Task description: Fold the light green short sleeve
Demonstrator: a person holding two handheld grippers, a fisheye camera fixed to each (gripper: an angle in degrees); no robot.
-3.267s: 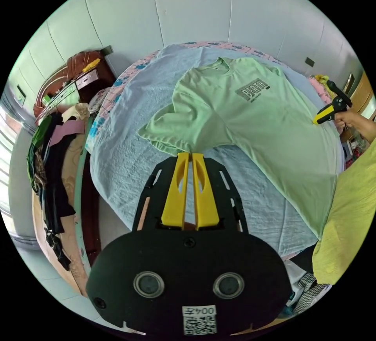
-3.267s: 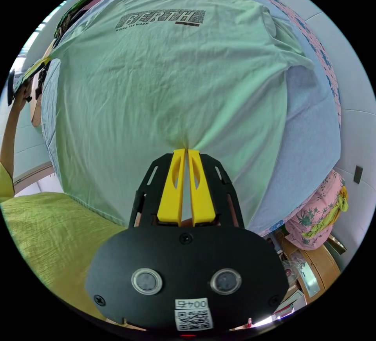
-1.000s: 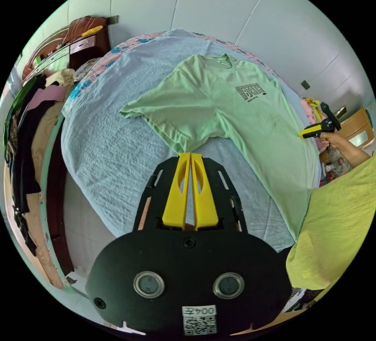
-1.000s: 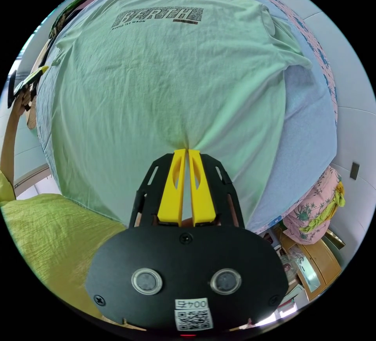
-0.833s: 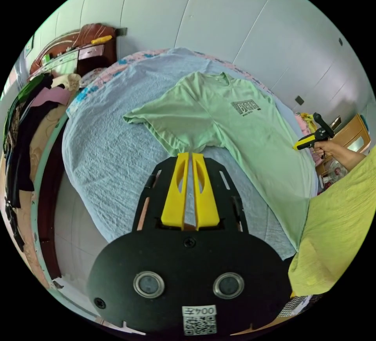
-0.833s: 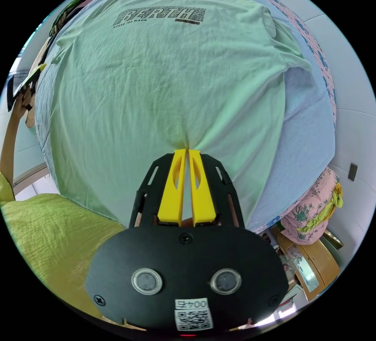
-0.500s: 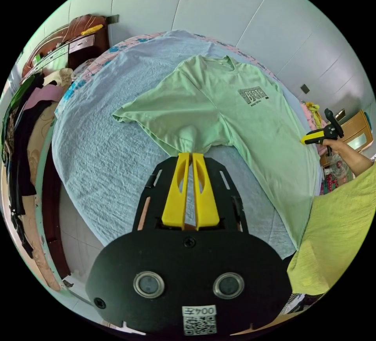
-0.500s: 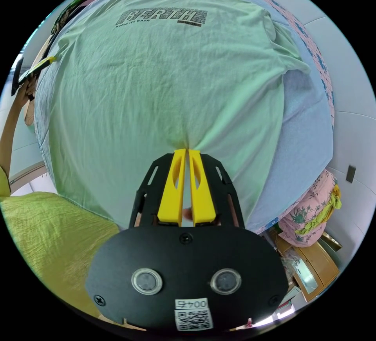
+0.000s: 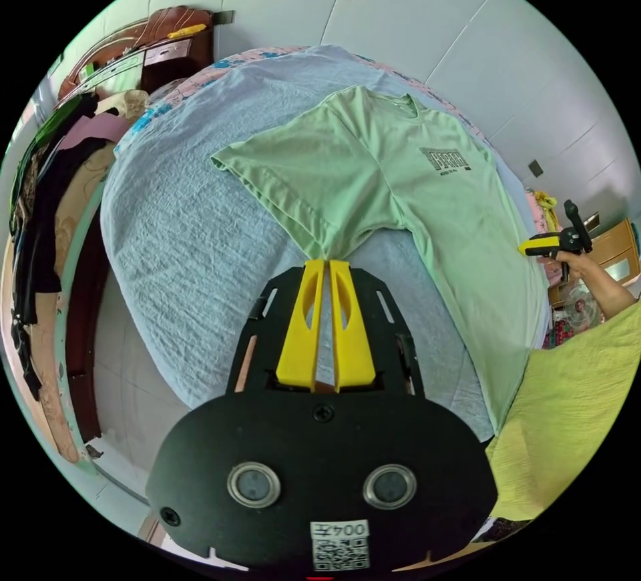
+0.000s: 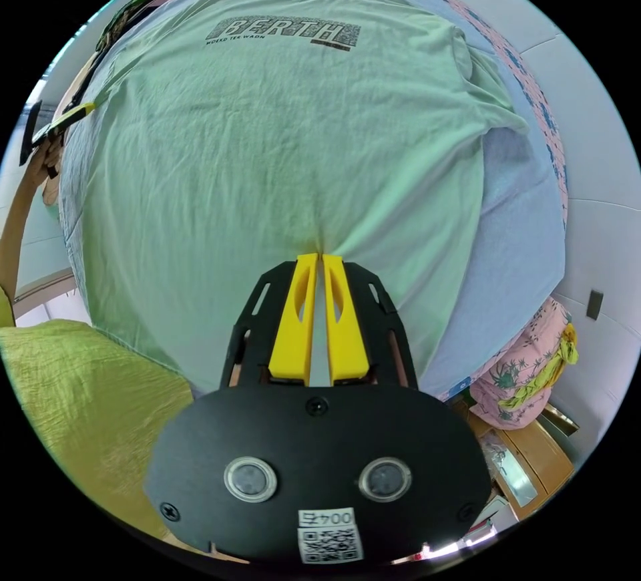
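bed (image 9: 180,260) under a light blue sheet, green shirt (image 9: 400,194) spread flat on it print up, left gripper (image 9: 325,262) pinching the sleeve hem, right gripper (image 10: 319,255) clamped on the shirt's lower edge

Light green tee (image 10: 280,133) lies front up, spread nearly flat, dark chest print showing, collar at the far end. One sleeve (image 9: 280,167) stretched out sideways; hem looks pinched up slightly, hard to tell.
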